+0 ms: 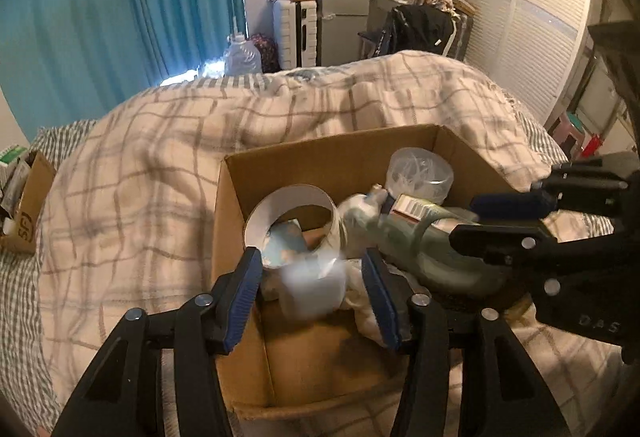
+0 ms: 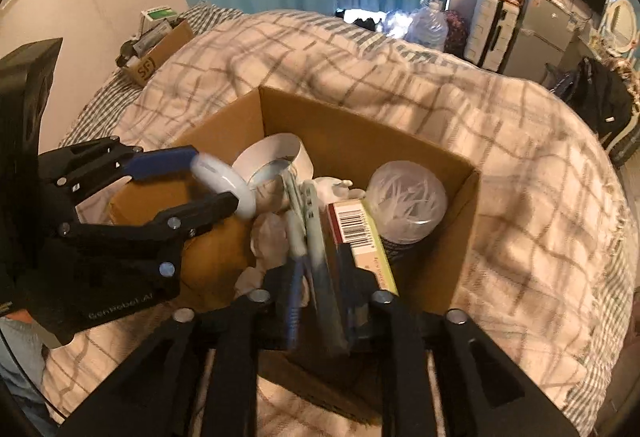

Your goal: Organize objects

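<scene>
An open cardboard box (image 1: 230,221) (image 2: 360,133) sits on a plaid blanket on the bed. It holds a white tape roll (image 1: 292,221) (image 2: 276,157), a clear round tub (image 1: 420,175) (image 2: 406,197), crumpled tissue and a barcode carton (image 2: 356,225). My left gripper (image 1: 312,277) (image 2: 216,183) is over the box with a blurred white round object (image 1: 314,289) (image 2: 224,185) between its pads. My right gripper (image 2: 320,301) (image 1: 476,219) is shut on a pale green flat pack (image 2: 316,249) (image 1: 404,233) over the box's near right side.
A second, smaller cardboard box (image 1: 24,213) (image 2: 160,53) with packets lies on the bed at the far left. Beyond the bed are teal curtains, a water jug (image 1: 242,55), a suitcase, a small fridge and a chair with clothes.
</scene>
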